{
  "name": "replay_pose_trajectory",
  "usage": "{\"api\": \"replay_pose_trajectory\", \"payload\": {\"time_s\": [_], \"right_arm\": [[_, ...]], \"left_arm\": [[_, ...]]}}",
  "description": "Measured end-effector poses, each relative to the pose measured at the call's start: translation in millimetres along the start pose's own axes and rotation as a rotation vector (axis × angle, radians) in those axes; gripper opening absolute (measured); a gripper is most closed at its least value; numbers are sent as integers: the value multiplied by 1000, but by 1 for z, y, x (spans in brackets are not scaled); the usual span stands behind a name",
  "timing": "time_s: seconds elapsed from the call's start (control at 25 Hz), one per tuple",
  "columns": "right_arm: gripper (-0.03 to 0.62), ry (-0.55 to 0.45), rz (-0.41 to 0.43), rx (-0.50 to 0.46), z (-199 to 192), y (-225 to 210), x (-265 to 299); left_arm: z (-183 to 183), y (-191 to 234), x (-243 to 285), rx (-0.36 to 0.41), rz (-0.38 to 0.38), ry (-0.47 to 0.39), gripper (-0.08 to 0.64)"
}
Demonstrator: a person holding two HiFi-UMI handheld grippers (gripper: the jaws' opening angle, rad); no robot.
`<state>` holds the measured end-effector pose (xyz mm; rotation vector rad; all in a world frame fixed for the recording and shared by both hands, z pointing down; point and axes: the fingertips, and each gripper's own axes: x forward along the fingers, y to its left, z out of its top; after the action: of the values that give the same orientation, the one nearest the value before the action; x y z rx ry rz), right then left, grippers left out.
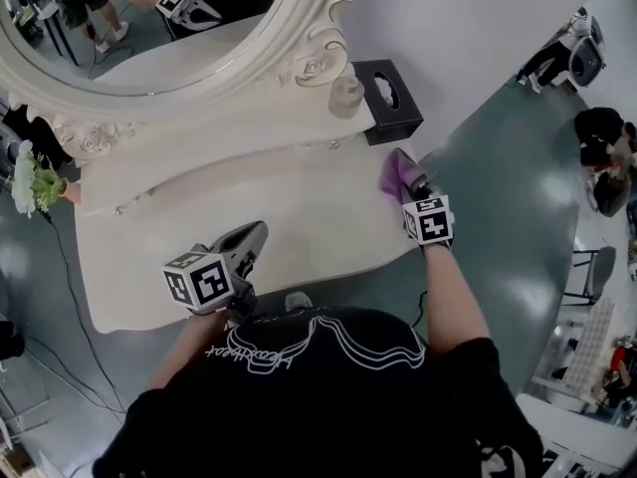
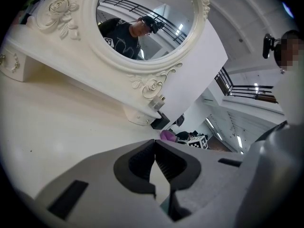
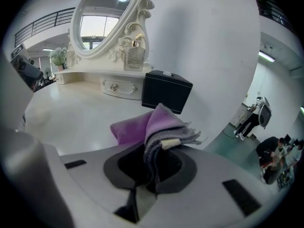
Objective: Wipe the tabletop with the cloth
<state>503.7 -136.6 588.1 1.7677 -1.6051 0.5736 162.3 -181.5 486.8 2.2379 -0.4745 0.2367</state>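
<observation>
oval mirror: ornate white frame | black box: just beside glass bottle | flowers: far left

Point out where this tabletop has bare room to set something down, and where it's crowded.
Bare: the wide middle of the tabletop, between the left gripper and the cloth in the right gripper. The left stretch toward the flowers is also bare. Crowded: the back right corner, with the black box and glass bottle.
</observation>
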Motion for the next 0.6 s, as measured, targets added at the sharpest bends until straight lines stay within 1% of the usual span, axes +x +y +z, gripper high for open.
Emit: {"api": "replay_pose_trajectory", "payload": {"time_s": [0.24, 0.4, 0.52, 0.6], "right_arm": [[49, 26, -64, 64, -11, -26, -4], [49, 42, -72, 65, -8, -27, -5], [49, -13, -83, 83, 6, -28, -18], [49, -63, -84, 105, 22, -19, -28]], "left_arm": [[7, 8, -9, -3, 4, -8, 5], [15, 18, -26, -5, 10, -25, 5], [20, 24, -43, -9, 18, -37, 5], [22, 32, -57, -9, 34, -45, 5]]}}
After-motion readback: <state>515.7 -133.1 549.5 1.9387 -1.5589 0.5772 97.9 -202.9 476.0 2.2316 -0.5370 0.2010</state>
